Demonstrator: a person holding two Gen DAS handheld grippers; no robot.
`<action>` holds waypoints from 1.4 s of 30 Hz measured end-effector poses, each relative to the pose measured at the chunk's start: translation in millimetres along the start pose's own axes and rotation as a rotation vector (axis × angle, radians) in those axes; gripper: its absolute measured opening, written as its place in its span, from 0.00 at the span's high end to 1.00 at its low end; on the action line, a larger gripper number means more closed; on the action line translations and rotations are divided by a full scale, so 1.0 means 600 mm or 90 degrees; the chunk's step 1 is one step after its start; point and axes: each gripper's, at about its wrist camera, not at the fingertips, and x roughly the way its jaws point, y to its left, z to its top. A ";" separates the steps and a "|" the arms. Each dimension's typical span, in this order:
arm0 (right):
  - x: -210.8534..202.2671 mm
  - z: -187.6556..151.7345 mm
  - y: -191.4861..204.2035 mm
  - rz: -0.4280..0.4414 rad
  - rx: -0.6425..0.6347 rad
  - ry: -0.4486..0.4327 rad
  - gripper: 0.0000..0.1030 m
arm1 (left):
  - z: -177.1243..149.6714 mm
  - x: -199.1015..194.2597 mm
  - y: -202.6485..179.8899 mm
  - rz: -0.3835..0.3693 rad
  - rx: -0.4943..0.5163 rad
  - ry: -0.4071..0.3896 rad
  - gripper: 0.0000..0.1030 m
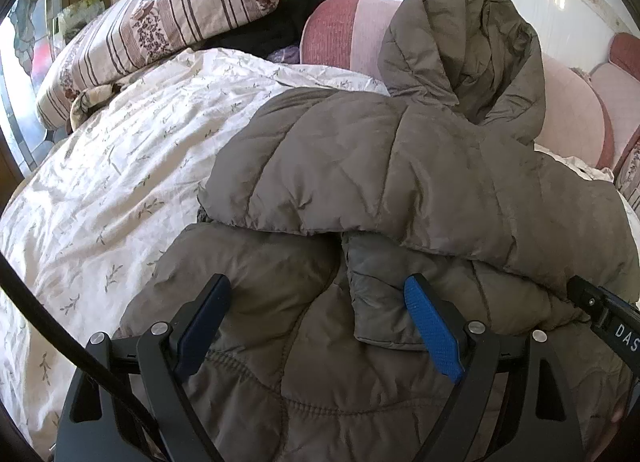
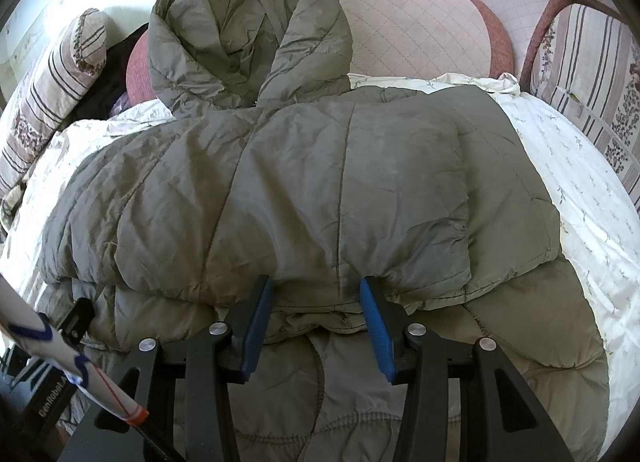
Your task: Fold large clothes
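**Quilted jacket folded on the bed, both grippers poised at its near edge**

The olive puffer jacket (image 1: 400, 166) lies on a white, leaf-printed duvet (image 1: 112, 182), its upper part doubled over the lower, the fold edge running from nine to three o'clock across both views. Its hood (image 2: 248, 30) stands up at twelve o'clock against a pink headboard (image 2: 420, 30). A striped pillow (image 1: 160, 22) sits at ten o'clock in the left view.

The left gripper (image 1: 316, 322) has its jaws wide, resting over the lower layer and a loose flap, pinching nothing. The right gripper (image 2: 316, 322) stands at a middling width; its fingertips (image 2: 370, 294) reach the folded edge, fabric lying between the jaws, which are easing apart. Whether the pads press the cloth cannot be told.
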 end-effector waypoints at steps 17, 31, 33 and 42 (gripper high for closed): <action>-0.001 0.001 -0.001 0.007 0.004 0.000 0.49 | 0.003 -0.004 -0.001 -0.003 -0.001 -0.006 0.15; -0.064 0.015 -0.044 0.024 0.051 -0.046 0.49 | 0.053 -0.035 0.058 0.000 -0.042 -0.043 0.15; -0.082 0.014 -0.046 0.023 0.051 -0.057 0.49 | 0.058 -0.037 0.064 -0.003 -0.049 -0.040 0.15; -0.195 -0.041 -0.063 0.012 0.060 -0.074 0.49 | 0.077 -0.081 0.076 -0.033 -0.034 -0.065 0.15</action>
